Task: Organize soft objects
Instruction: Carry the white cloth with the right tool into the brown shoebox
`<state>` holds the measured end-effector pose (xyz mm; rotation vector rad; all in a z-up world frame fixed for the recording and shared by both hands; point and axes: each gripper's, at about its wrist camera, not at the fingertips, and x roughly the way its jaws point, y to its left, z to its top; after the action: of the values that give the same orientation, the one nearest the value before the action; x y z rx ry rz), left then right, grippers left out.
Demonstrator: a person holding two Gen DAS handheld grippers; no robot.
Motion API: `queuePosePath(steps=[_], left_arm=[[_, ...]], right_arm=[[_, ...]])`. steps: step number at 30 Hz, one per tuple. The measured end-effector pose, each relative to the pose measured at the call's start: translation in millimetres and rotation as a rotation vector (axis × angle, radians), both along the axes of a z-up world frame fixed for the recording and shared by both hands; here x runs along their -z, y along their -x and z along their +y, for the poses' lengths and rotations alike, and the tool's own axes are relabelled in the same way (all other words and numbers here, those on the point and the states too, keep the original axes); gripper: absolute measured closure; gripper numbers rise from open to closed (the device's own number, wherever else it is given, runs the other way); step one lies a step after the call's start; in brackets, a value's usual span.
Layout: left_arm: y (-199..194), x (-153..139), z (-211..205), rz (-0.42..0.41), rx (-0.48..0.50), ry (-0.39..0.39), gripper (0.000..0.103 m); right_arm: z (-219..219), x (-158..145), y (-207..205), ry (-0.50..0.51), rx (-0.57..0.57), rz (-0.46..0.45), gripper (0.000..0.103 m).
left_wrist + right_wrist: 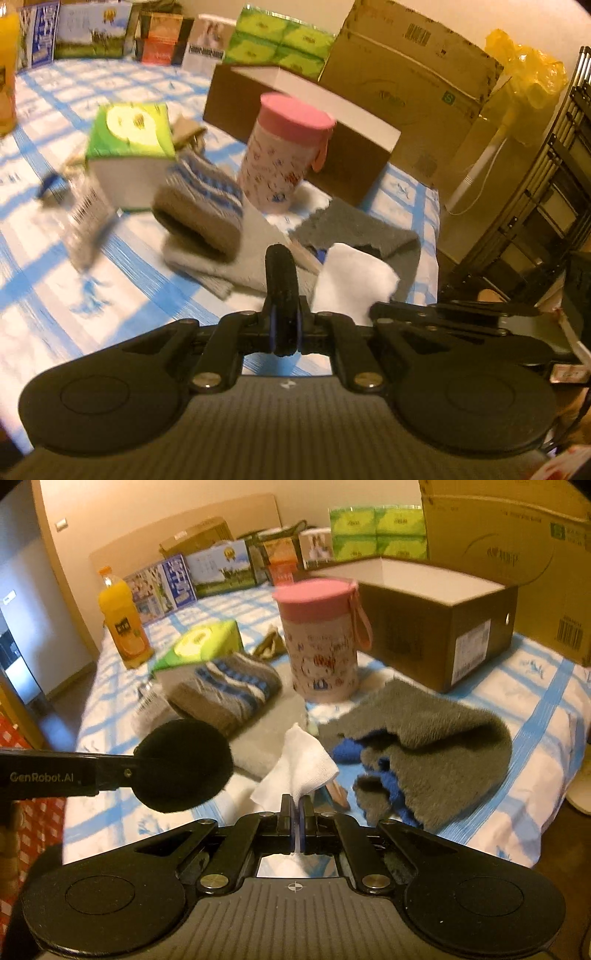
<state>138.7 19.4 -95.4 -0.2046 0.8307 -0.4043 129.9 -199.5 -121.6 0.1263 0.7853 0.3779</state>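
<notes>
The right gripper [295, 805] is clenched on a thin white tissue sheet [301, 764], lifted above the blue-checked bedspread [532, 686] near its front edge, likely bound for the open brown cardboard box [443, 627]. The left gripper [282, 295] hovers pinched together, holding nothing, ready to help.

R gripper [296, 805] pinches white cloth [301, 766] beside grey towel [436, 746].
</notes>
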Motion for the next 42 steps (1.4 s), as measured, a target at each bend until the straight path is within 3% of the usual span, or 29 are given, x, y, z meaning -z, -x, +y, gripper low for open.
queuePosePath(steps=[11, 24, 32, 42], left_arm=[[-20, -53, -3, -0.102, 0.023, -0.053, 0.095], [-125, -100, -34, -0.227, 0.09, -0.08, 0.095], [-210, -102, -60, -0.243, 0.139, -0.093, 0.095], [-318, -74, -100, -0.22, 0.21, -0.126, 0.095]], right_arm=[[-16, -62, -11, -0.022, 0.03, -0.073, 0.101], [-48, -120, -99, -0.048, 0.146, -0.186, 0.101], [-66, -119, -168, -0.009, 0.209, -0.201, 0.101], [-85, -84, -259, 0.035, 0.247, -0.149, 0.101]])
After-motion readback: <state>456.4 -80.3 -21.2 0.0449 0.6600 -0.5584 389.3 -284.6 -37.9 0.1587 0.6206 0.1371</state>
